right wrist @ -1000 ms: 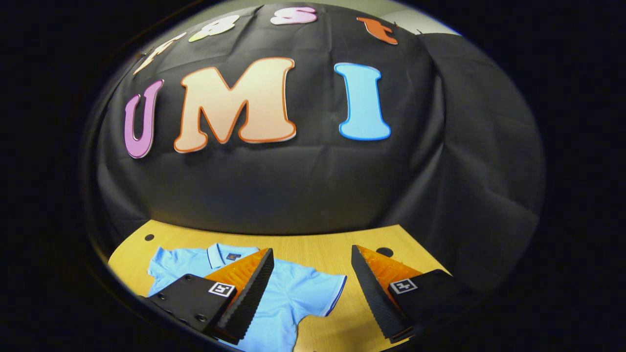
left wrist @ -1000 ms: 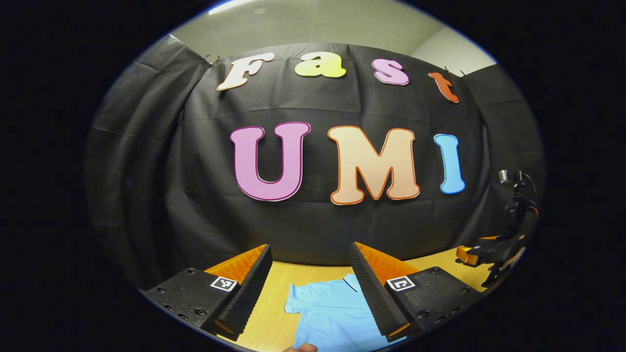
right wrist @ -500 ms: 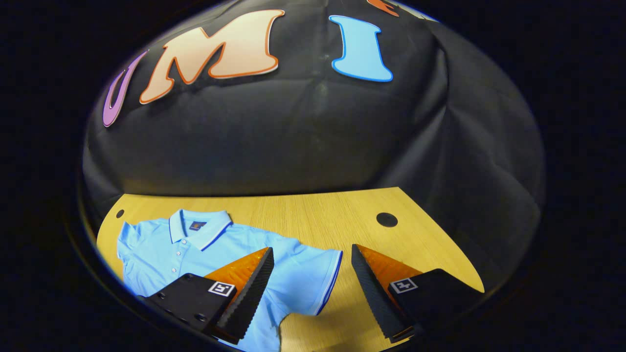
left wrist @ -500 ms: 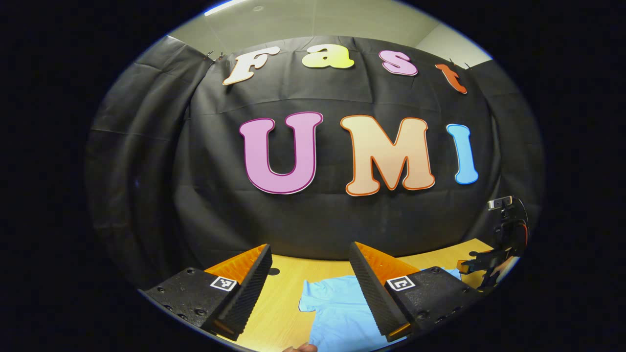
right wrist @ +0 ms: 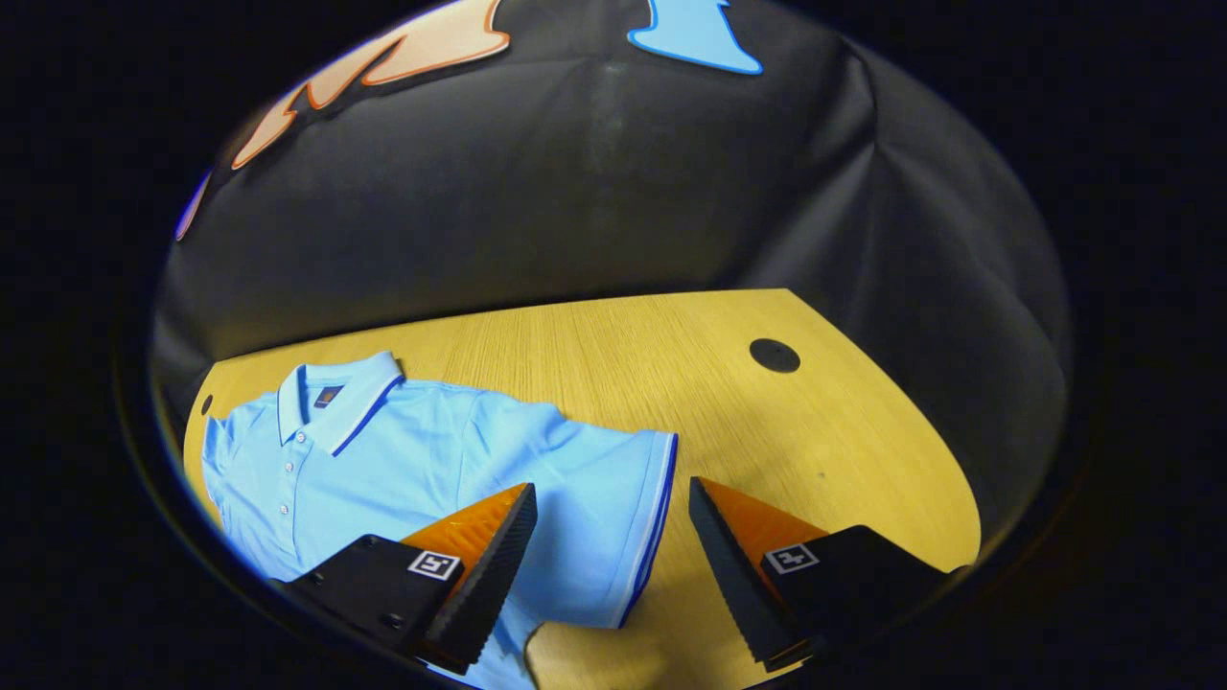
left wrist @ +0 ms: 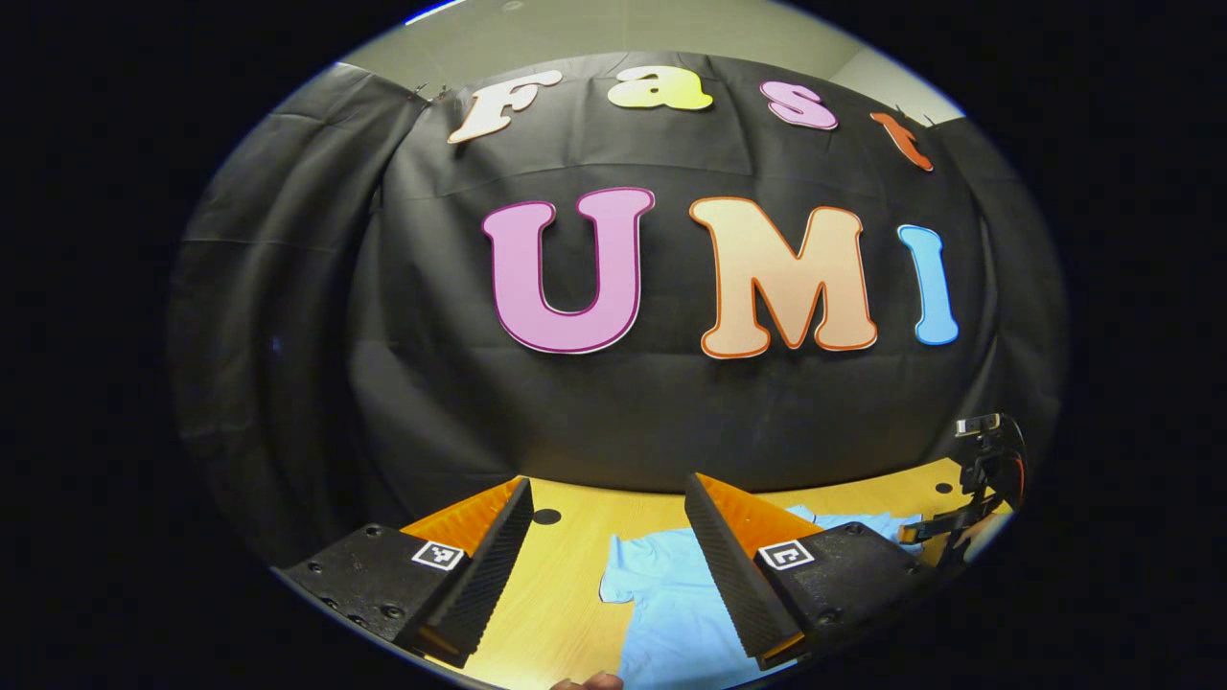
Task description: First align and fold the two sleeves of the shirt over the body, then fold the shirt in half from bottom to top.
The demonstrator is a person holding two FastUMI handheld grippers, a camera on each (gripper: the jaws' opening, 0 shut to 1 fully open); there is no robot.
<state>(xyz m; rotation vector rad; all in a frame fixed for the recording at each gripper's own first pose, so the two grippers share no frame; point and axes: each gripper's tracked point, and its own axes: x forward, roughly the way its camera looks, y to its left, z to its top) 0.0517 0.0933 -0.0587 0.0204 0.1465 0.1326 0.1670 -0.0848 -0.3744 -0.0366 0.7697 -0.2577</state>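
A light blue polo shirt (right wrist: 422, 470) lies flat on the wooden table (right wrist: 671, 374), collar toward the back wall, both short sleeves spread out. In the right gripper view my right gripper (right wrist: 613, 565) hangs open above the shirt's right sleeve (right wrist: 613, 517), whose dark-trimmed cuff lies between the fingers. In the left gripper view my left gripper (left wrist: 609, 565) is open above the table with the shirt's left sleeve (left wrist: 637, 575) between its fingers. The shirt (left wrist: 671, 613) runs on under its right finger. The right gripper (left wrist: 968, 517) also appears far off at the right edge of that view.
The black cloth wall closes off the back and sides of the table. A round cable hole (right wrist: 774, 355) sits in the tabletop beyond the right sleeve, and another hole (left wrist: 546, 516) near the left sleeve. A fingertip (left wrist: 587, 682) shows at the bottom of the left gripper view.
The right gripper has tilted down and come closer to the right sleeve. The left gripper has swung left and dipped a little, so the shirt sits farther right between its fingers. Both stayed open.
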